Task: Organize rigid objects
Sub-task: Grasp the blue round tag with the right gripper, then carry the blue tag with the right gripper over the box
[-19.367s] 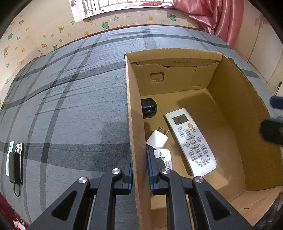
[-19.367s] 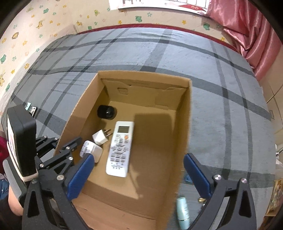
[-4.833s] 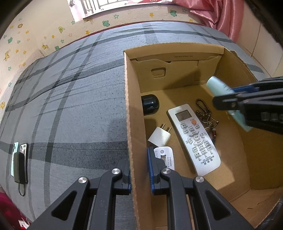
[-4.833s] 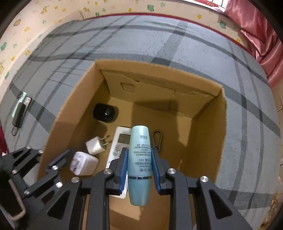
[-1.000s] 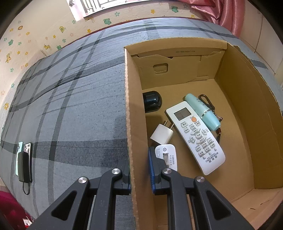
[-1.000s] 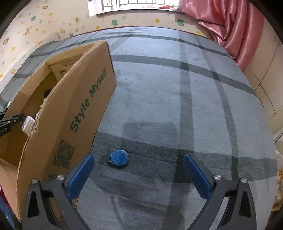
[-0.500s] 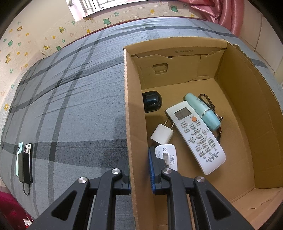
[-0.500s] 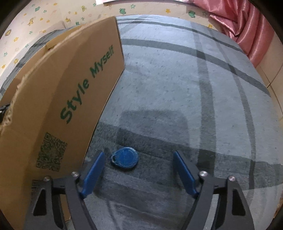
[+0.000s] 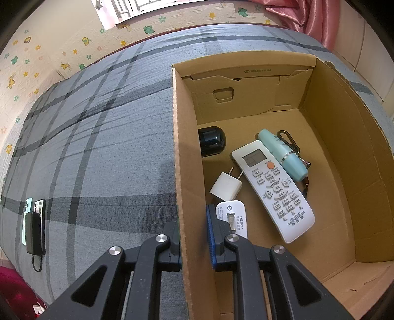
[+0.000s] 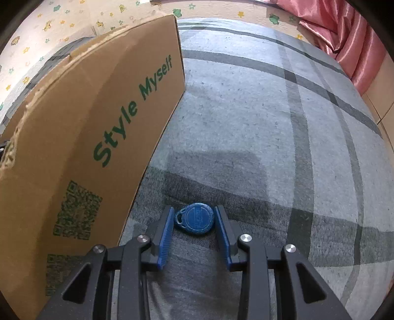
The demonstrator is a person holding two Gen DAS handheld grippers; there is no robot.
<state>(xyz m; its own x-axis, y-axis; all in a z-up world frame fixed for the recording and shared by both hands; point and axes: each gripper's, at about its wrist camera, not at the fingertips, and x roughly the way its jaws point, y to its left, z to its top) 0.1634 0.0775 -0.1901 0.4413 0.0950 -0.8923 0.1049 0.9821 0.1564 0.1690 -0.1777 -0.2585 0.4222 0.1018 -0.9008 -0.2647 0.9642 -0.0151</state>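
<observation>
Open cardboard box [image 9: 187, 152] standing on a bed covered in grey plaid fabric [image 9: 98, 152]. Left claw [image 9: 193, 236] clamped shut on the box's near side wall — one pad outside, one blue pad inside.

On the box floor, from the left wrist view:
- Black rounded object [image 9: 211, 140] against the gripped wall, toward the far end.
- White plug adapter [image 9: 226, 187] with two prongs, nearer the claw.
- White charger [image 9: 232, 217] with printed lettering, just beside the inner pad.
- White remote control [image 9: 272, 187] lying diagonally, screen toward the far end.
- Pale teal tube [image 9: 283, 155] lying along the remote's far side, touching it.
- Dark key clip [image 9: 290, 144] beyond the tube, partly hidden by it.

Outside the box on the bed, far left: two phones and a dark power bank [image 9: 34, 221] with a cable, well apart from the box.

From the right wrist view: outer box wall at left, printed "Style Myself" in green with QR codes below. Blue oval key fob [image 10: 195, 219] lying flat on the bed near that wall, on a dark stripe. Right claw [image 10: 194, 221] pointing down at it, jaws closing, fob between the blue pads; right pad at the fob's edge, left pad at its small loop end. Firm pressing contact hard to tell. Fob resting on the fabric, not lifted.

Pink curtain [image 10: 344, 32] and star-patterned wall [image 10: 61, 17] in the background.
</observation>
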